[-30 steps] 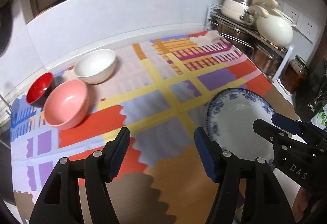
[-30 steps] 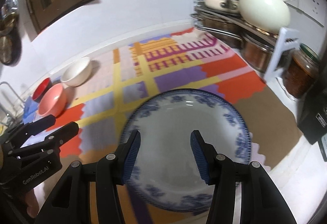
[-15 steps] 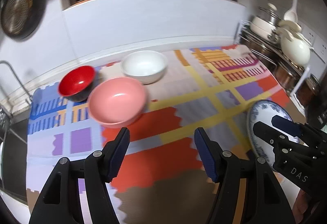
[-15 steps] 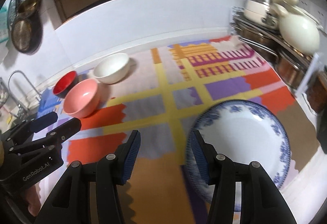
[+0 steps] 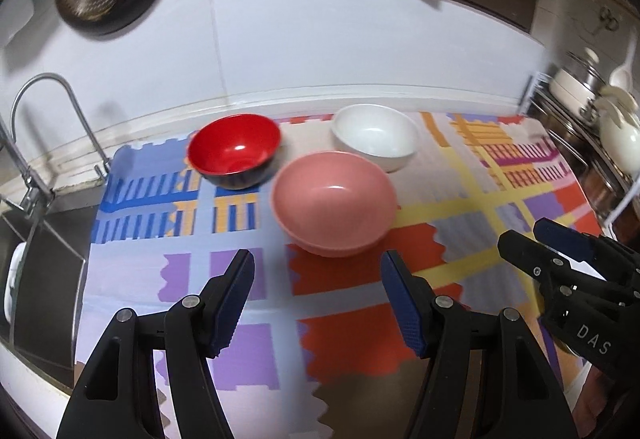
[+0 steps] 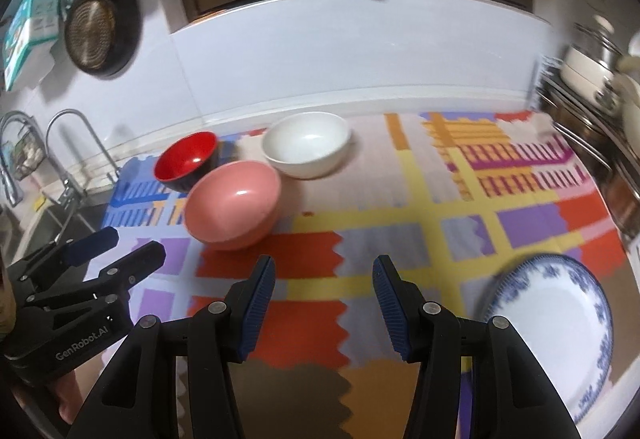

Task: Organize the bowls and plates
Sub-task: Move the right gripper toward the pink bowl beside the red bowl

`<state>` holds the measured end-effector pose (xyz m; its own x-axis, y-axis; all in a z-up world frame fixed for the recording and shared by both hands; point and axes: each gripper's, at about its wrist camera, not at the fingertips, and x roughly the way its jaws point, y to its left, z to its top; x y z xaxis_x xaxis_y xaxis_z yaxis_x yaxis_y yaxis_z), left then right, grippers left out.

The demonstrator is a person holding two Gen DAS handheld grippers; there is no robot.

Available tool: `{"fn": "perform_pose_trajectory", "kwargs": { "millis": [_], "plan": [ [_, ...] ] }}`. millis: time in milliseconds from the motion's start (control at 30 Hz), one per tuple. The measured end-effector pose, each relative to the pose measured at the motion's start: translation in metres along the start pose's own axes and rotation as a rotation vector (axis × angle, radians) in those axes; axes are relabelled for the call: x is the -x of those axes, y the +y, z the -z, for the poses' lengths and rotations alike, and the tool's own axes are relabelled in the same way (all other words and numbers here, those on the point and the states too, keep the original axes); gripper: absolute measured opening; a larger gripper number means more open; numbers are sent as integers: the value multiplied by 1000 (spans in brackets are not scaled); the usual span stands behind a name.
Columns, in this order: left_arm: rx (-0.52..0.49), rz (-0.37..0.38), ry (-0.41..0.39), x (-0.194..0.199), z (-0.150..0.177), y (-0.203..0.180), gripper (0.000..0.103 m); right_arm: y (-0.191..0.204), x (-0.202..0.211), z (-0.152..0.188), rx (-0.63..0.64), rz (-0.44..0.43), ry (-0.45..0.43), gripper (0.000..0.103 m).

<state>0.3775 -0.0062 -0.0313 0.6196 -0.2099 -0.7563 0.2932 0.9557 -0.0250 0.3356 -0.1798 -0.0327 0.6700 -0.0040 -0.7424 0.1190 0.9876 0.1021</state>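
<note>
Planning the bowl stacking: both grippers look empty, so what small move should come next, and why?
Probably ease the left gripper forward onto the pink bowl's near rim. Its jaws are open and empty, and that bowl sits nearest, straight ahead. The red bowl and white bowl lie behind.

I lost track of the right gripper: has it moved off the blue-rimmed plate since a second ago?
Yes. The right gripper has swung left: the plate now lies to its right, and the pink bowl is nearer.

Bare patterned mat [image 6: 360,251] lies open ahead; pink bowl [image 5: 334,203], red bowl [image 5: 234,151] and white bowl [image 5: 376,137] crowd its far-left part
</note>
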Motion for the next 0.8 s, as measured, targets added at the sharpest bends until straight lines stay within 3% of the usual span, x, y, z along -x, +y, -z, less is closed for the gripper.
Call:
{"fn": "perform_pose_trajectory", "kwargs": {
  "millis": [267, 800],
  "plan": [
    [27, -30, 26, -29, -11, 24, 65, 23, -36, -17, 43, -40, 36, 52],
    [41, -41, 107, -97, -20, 42, 65, 32, -110, -37, 43, -70, 119, 52]
  ]
}}
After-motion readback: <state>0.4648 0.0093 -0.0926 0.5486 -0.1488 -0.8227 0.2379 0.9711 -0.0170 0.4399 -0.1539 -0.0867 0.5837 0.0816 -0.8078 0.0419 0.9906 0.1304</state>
